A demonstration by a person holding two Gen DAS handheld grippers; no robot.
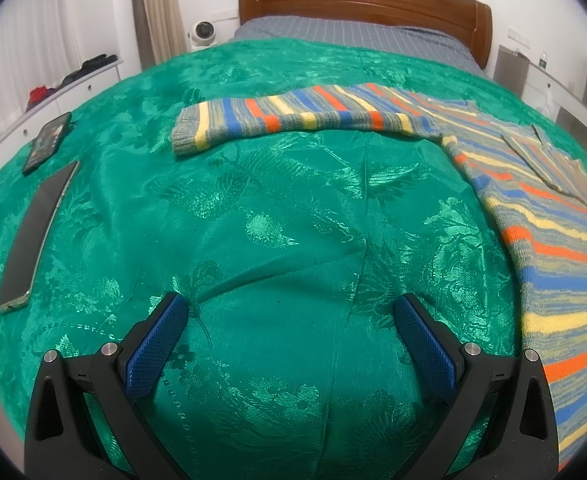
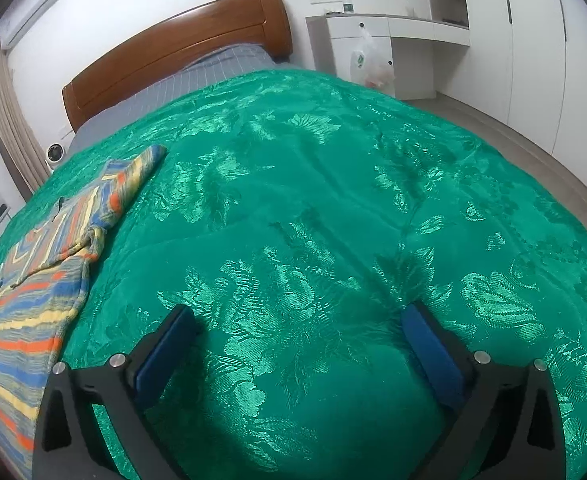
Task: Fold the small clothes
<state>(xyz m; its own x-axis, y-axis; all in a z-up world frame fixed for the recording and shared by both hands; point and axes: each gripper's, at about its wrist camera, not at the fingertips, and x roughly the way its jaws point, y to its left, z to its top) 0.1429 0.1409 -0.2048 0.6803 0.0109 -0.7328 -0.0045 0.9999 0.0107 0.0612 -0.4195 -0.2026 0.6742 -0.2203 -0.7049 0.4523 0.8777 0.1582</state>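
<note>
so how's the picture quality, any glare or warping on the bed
Left wrist view: sharp, strong fisheye bulge, dark vignette at the corners, sheen on the green bedspread. Right wrist view: same bulge, brighter glare patches on the bedspread, striped sweater softer at the edge.

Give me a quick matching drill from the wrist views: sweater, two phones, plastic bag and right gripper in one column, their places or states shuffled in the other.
Things:
1. striped sweater
2. two phones
3. plastic bag
4. right gripper

Places or states:
A. hanging on the white cabinet beside the bed
B. open, nothing between its fingers
C. spread on the green bedspread, one sleeve stretched out
D. lying near the bedspread's left edge in the left wrist view

Pairs: 1-C, 2-D, 3-A, 4-B
</note>
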